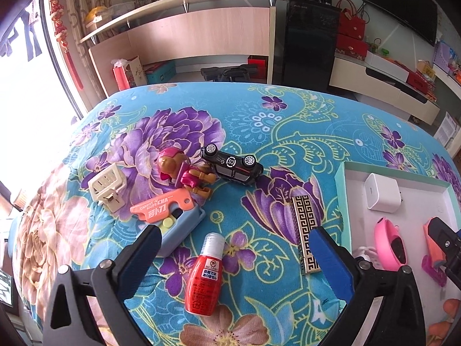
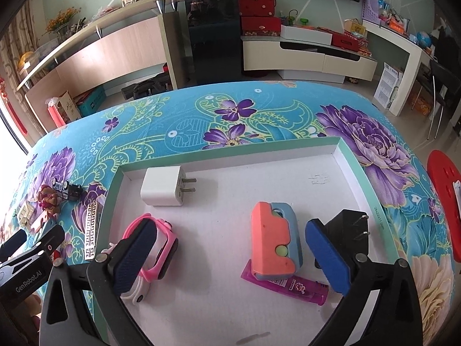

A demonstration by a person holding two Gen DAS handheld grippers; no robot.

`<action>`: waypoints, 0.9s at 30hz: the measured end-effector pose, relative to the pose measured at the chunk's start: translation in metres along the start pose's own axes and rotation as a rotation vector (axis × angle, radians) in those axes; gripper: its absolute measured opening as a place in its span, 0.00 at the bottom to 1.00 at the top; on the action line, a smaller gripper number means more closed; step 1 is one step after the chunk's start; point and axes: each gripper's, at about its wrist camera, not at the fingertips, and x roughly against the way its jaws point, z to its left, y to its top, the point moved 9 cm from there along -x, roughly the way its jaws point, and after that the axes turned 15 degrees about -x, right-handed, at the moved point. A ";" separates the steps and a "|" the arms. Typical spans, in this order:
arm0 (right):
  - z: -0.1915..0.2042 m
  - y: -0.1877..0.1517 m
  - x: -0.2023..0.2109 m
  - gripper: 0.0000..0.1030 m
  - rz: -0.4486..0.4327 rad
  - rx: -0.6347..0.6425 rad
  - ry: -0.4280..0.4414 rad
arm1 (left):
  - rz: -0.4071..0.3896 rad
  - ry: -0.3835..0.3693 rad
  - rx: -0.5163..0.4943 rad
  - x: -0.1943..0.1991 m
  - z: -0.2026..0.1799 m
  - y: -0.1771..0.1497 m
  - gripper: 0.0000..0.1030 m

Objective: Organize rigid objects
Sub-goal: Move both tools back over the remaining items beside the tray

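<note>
Two grippers hang over a table covered in a blue floral cloth (image 1: 259, 109), both with jaws spread wide and nothing gripped. No earlier view is given, so only this stance can be told.

The left gripper (image 1: 234, 248) points down at a red bottle (image 1: 203, 276) with a white cap lying on the cloth between its fingers, touched by neither pad. Just beside its right finger lies a gold-and-black patterned bar (image 1: 304, 230), near the left edge of a shallow white tray (image 1: 343, 190). Toward the cloth's left side sit an orange and blue toy knife (image 1: 170, 213), a cream clip-like piece (image 1: 106, 186), a pink toy figure (image 1: 184, 171) and a black toy car (image 1: 233, 165) lying overturned.

The right gripper (image 2: 232, 245) hovers above the tray, over an orange and blue toy (image 2: 273, 245) resting on a purple lighter (image 2: 299, 287). A white charger (image 2: 164, 186) lies near the tray's far left corner, a pink watch (image 2: 161, 248) along its left side, and a black plug (image 2: 347, 230), partly hidden, seemingly by the right wall.
</note>
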 end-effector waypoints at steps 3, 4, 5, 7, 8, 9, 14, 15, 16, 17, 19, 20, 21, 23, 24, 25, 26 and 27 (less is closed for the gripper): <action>-0.001 0.002 0.001 1.00 -0.008 -0.006 -0.002 | -0.003 0.007 0.010 0.001 0.003 0.000 1.00; 0.000 0.001 0.000 1.00 -0.005 -0.005 -0.002 | -0.002 0.010 0.011 0.000 0.004 0.000 1.00; 0.000 0.000 0.000 1.00 -0.001 -0.003 -0.001 | -0.001 0.012 0.011 0.000 0.005 0.000 1.00; 0.002 -0.001 -0.001 1.00 0.006 0.001 0.004 | -0.002 0.017 0.016 0.001 0.008 -0.001 1.00; 0.003 -0.002 -0.001 1.00 0.008 0.008 0.007 | -0.004 0.020 0.021 0.001 0.009 -0.001 1.00; 0.006 -0.002 0.000 1.00 0.006 0.019 0.005 | -0.006 0.022 0.027 0.001 0.012 -0.001 1.00; 0.033 -0.007 0.002 1.00 0.001 0.072 0.037 | -0.010 0.054 0.070 0.004 0.030 -0.003 1.00; 0.040 -0.010 0.001 1.00 0.008 0.082 0.051 | -0.010 0.058 0.081 0.004 0.034 -0.004 1.00; 0.047 -0.012 0.001 1.00 0.013 0.093 0.059 | -0.011 0.063 0.092 0.005 0.038 -0.005 1.00; 0.053 -0.014 0.000 1.00 0.015 0.105 0.066 | -0.012 0.070 0.101 0.005 0.043 -0.006 1.00; 0.066 -0.019 0.000 1.00 0.020 0.124 0.085 | -0.010 0.087 0.121 0.006 0.054 -0.009 1.00; 0.073 -0.021 0.000 1.00 0.026 0.132 0.098 | -0.009 0.093 0.132 0.005 0.059 -0.010 1.00; 0.079 -0.024 0.000 1.00 0.031 0.138 0.114 | -0.008 0.097 0.143 0.005 0.064 -0.012 1.00; 0.092 -0.030 0.000 1.00 0.045 0.152 0.145 | -0.006 0.102 0.165 0.005 0.073 -0.015 1.00; 0.097 -0.032 0.000 1.00 0.051 0.160 0.156 | -0.006 0.106 0.176 0.005 0.077 -0.017 1.00; 0.102 -0.035 0.000 1.00 0.055 0.168 0.163 | -0.009 0.107 0.188 0.005 0.082 -0.018 1.00; 0.107 -0.038 -0.001 1.00 0.058 0.175 0.167 | -0.012 0.107 0.200 0.005 0.086 -0.019 1.00; 0.111 -0.040 -0.001 1.00 0.062 0.181 0.169 | -0.015 0.106 0.212 0.004 0.089 -0.021 1.00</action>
